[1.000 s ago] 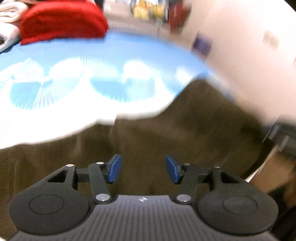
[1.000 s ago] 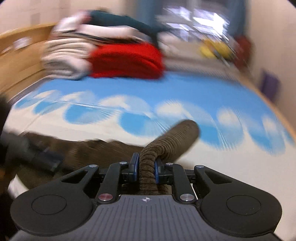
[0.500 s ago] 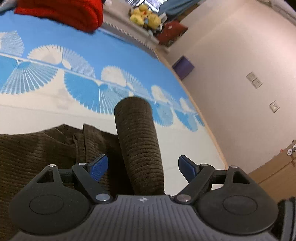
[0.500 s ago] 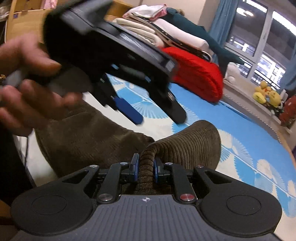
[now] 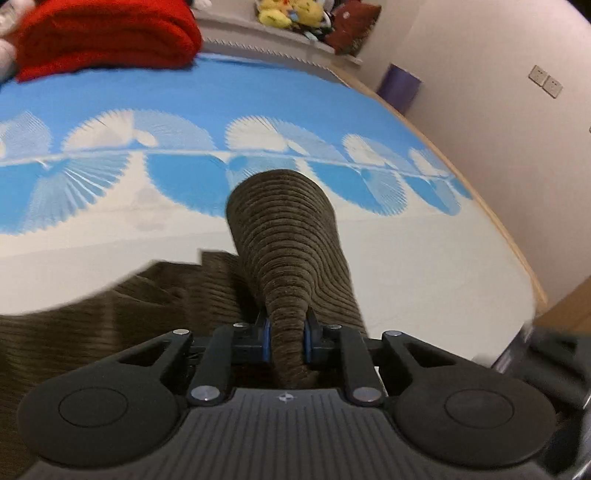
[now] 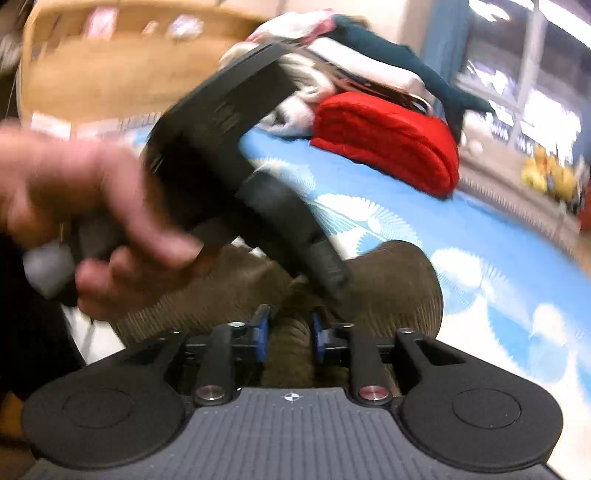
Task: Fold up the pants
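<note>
Hidden or blurred: the right wrist view is smeared by motion; the person's hand (image 6: 92, 218) and the black body it grips fill the upper left and cover much of the bed (image 5: 424, 258). Where that body's tip meets the cloth cannot be made out. The bottom of both views is taken up by each gripper's own housing.

Pants (image 5: 284, 236): brown, ribbed corduroy. In the left wrist view one bunched fold rises up the centre of the frame over the blue-and-white fan-print sheet, while the rest lies flat in the lower left. In the right wrist view the fold humps at centre right.

Left gripper (image 5: 287, 341): lower centre of its view, fingers drawn in tight on the fold, cloth pinched between the blue pads (image 5: 265, 341).

Right gripper (image 6: 288, 338): lower centre, fingers a little wider apart, with cloth filling the gap between the pads (image 6: 261, 338); whether they press it cannot be told.

Red blanket (image 5: 103, 37): folded, upper left of the left view.

Plush toys (image 5: 284, 14): top centre, small and soft-edged.
</note>
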`<action>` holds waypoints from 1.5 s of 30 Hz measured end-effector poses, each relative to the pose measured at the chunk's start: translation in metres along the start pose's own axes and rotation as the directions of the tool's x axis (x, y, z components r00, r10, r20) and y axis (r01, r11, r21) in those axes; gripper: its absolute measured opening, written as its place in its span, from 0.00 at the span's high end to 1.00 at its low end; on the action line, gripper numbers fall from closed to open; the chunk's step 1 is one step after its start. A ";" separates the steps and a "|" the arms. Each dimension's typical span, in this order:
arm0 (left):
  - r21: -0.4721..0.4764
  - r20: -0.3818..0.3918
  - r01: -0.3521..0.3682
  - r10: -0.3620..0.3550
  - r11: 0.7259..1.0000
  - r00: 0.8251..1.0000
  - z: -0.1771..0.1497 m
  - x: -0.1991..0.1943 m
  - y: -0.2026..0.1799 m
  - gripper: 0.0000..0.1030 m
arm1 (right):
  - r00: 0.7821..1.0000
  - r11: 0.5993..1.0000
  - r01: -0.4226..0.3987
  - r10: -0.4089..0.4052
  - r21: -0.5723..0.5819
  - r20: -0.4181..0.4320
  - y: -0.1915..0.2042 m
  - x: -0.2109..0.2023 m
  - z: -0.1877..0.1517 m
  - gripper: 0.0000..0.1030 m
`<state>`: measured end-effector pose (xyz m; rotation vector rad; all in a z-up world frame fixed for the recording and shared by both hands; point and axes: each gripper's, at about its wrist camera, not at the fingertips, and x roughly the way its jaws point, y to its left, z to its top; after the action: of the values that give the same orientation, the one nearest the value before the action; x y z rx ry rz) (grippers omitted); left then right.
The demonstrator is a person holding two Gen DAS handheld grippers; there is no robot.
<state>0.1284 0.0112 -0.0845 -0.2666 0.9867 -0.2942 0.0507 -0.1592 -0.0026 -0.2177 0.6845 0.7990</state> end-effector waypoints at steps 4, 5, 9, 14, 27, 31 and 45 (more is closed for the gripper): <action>-0.037 0.008 -0.053 0.053 0.998 0.999 -0.001 -0.027 0.032 0.83 | 0.995 0.964 -0.055 0.030 0.262 0.098 -0.036 -0.011 0.013 0.38; -0.048 0.013 -0.077 0.077 0.996 0.997 -0.002 -0.038 0.043 0.83 | 0.995 0.947 -0.046 0.016 0.318 0.098 -0.044 -0.008 0.015 0.36; -0.118 0.067 -0.166 0.174 0.979 0.982 -0.007 -0.092 0.093 0.83 | 0.999 0.873 0.012 -0.033 0.488 0.036 -0.064 0.013 0.016 0.36; -0.212 0.070 -0.328 0.349 0.921 0.935 -0.024 -0.151 0.162 0.84 | 1.000 0.848 0.012 0.000 0.530 -0.023 -0.050 0.046 0.019 0.36; -0.357 -0.025 -0.448 0.471 0.819 0.882 -0.055 -0.193 0.255 0.66 | 0.961 0.825 0.012 0.147 0.564 -0.235 0.007 0.123 0.019 0.30; -0.407 -0.083 -0.419 0.424 0.811 0.902 -0.057 -0.176 0.268 0.17 | 0.931 0.787 0.093 0.149 0.609 -0.334 0.005 0.148 0.007 0.29; -0.406 -0.168 -0.367 0.326 0.837 0.930 -0.056 -0.139 0.276 0.45 | 0.900 0.811 0.060 0.208 0.582 -0.383 0.019 0.182 0.002 0.68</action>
<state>0.0427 0.3130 -0.1026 -0.4725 1.1669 0.2567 0.1288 -0.0387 -0.1158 0.2084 1.3407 0.5804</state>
